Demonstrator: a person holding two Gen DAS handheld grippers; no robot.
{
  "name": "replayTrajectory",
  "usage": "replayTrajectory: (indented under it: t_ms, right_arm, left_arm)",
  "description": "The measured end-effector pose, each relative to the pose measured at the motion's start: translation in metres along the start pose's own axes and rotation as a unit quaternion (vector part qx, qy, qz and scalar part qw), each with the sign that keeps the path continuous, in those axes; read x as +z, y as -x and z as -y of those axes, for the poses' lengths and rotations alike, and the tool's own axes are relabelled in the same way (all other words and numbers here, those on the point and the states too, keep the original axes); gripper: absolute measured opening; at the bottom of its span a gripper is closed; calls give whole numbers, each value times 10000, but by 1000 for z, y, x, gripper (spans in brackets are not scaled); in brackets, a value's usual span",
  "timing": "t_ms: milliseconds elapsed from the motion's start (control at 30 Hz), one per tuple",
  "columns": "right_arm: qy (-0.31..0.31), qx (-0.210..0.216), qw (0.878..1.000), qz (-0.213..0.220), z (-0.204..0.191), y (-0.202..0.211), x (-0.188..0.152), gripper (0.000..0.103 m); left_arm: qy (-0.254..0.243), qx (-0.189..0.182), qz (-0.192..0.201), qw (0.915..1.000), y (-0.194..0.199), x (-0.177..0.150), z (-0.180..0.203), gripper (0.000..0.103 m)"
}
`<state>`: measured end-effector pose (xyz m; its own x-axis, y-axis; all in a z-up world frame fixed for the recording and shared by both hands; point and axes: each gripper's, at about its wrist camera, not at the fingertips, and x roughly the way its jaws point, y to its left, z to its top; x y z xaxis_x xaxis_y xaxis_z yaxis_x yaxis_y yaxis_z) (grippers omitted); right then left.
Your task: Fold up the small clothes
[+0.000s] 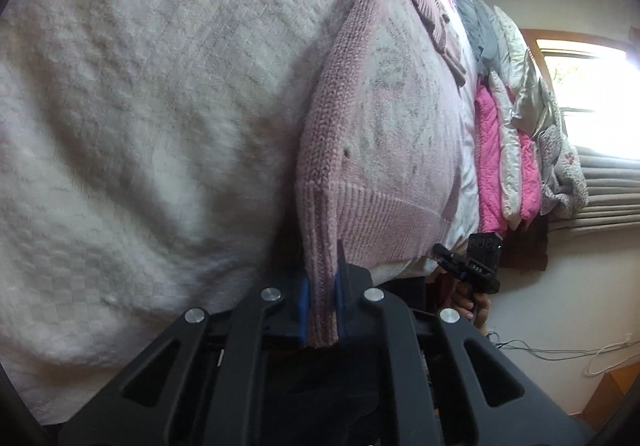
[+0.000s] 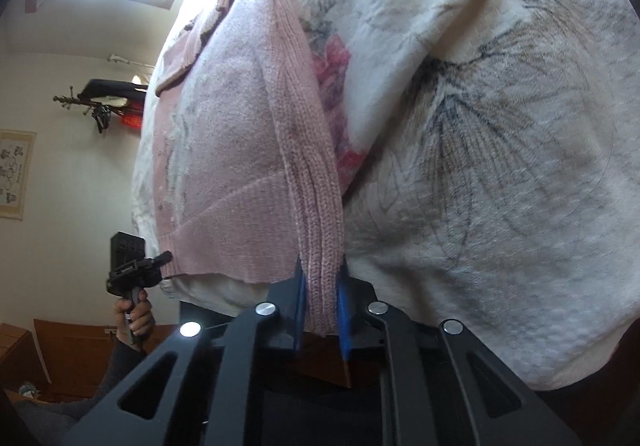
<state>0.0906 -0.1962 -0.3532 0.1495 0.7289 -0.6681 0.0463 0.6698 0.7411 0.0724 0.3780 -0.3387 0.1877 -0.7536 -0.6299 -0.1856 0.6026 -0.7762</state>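
Note:
A pale pink knitted sweater [image 1: 384, 117] lies spread on a white textured bedspread [image 1: 140, 105]. My left gripper [image 1: 322, 282] is shut on one corner of its ribbed hem, the blue pads squeezing the knit. In the right wrist view the same sweater [image 2: 240, 149] runs up the bed, and my right gripper [image 2: 322, 286] is shut on the ribbed edge at the other hem corner. Each gripper shows in the other's view: the right one [image 1: 476, 262] held by a hand, the left one [image 2: 132, 266] likewise.
A floral white blanket [image 2: 500, 125] covers the bed on the right. Bright pink and white quilts [image 1: 504, 153] and grey clothes [image 1: 472, 9] are piled along the far side near a window [image 1: 588, 85]. Cables [image 1: 560, 354] lie on the floor by a wooden cabinet [image 2: 72, 358].

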Motion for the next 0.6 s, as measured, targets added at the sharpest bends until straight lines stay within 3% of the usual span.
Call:
replayTrajectory:
  t_ms: [333,600]
  right_arm:
    - [175,889,9944,545,-42,44,-2,9]
    - [98,1650,9820,919,-67,70,28,9]
  left_arm:
    - [57,-956,550,9939,49,-14,35,7]
    - [125,-1564,828,9841,78,7,67,7]
